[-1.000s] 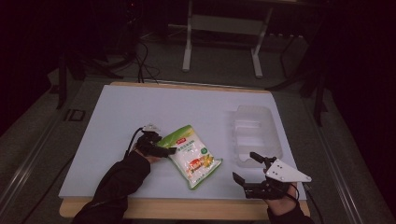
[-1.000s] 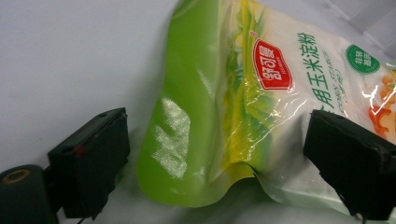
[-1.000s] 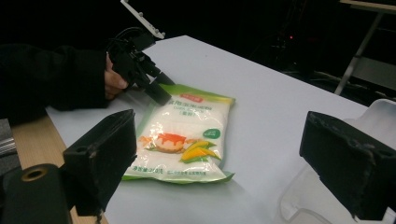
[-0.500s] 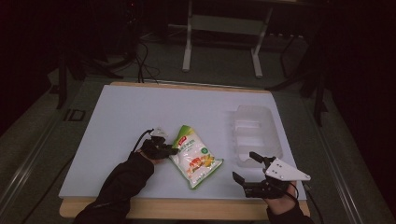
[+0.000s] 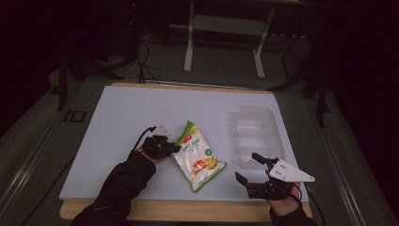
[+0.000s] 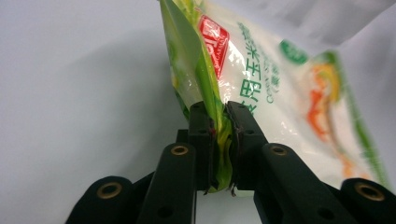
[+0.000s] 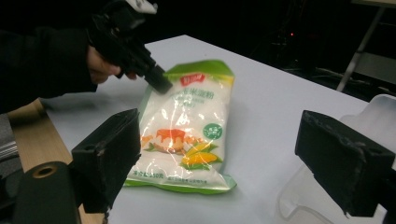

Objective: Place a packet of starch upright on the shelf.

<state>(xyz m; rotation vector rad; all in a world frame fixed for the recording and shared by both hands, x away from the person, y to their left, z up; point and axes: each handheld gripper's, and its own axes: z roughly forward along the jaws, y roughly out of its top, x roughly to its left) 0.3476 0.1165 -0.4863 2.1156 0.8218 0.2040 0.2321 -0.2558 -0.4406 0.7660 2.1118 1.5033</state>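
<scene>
The left gripper [image 6: 219, 135], jaws just closed, pinches the starch bag [image 5: 197, 157] by its green seam: soft, slippery, sagging, best supported beneath by the open right gripper [image 5: 248, 168].

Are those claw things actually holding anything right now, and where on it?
The left gripper pinches the starch bag by its green side edge near the top. The right gripper is open, holding nothing.

A sealed plastic bag of white starch [image 5: 198, 157], edged in green with a red logo, green print and a picture of pudding and corn, lies near the middle of the table toward the near edge. Its green top edge [image 6: 205, 88] at the far left is pinched and tilted up, while the bottom seam rests flat, pointing near right.
</scene>
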